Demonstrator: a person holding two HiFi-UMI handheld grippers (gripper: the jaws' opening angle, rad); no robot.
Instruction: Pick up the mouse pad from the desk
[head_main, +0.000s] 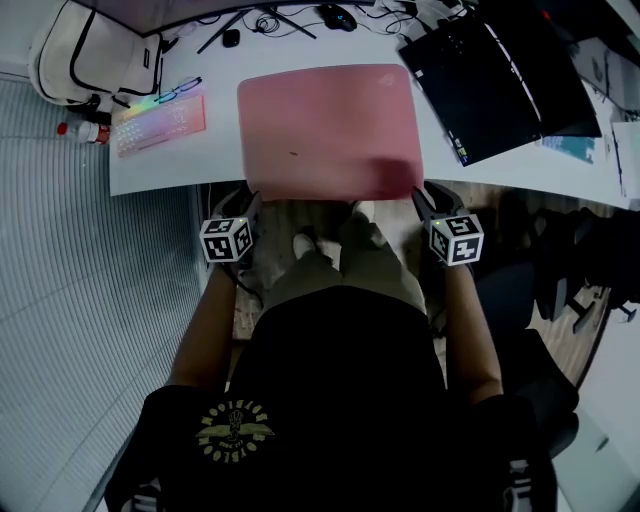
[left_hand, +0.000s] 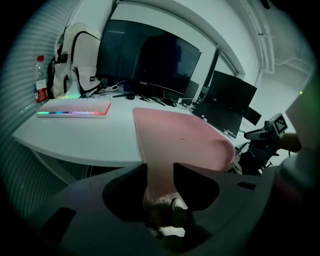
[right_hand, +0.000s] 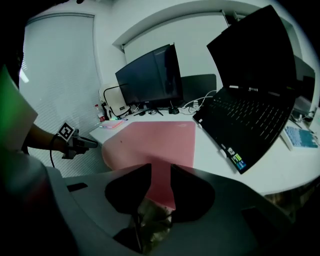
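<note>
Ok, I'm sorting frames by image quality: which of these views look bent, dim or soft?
Head view: wide-angle, so the desk edge bows; the mouse pad is evenly lit but a little soft. Left gripper view: strong fisheye with black corners, the jaws are dark and blurred up close, and the keyboard glows. Right gripper view: same dark corners, a green-tinted blur at the left edge, and the laptop is fairly sharp.

- White desk (head_main: 200, 165), curved along the near edge.
- Pink mouse pad (head_main: 325, 130) in the middle, lying flat, near end hanging past the desk's near edge.
- Lit keyboard (head_main: 160, 125) left of the pad, apart from it.
- Pale backpack (head_main: 95, 55) at the far left corner, behind the keyboard.
- Open black laptop (head_main: 500, 80) just right of the pad.
- Dark monitor (left_hand: 150, 62) along the far side, with a black mouse (head_main: 338, 17) and cables (head_main: 270, 20) near its foot.
</note>
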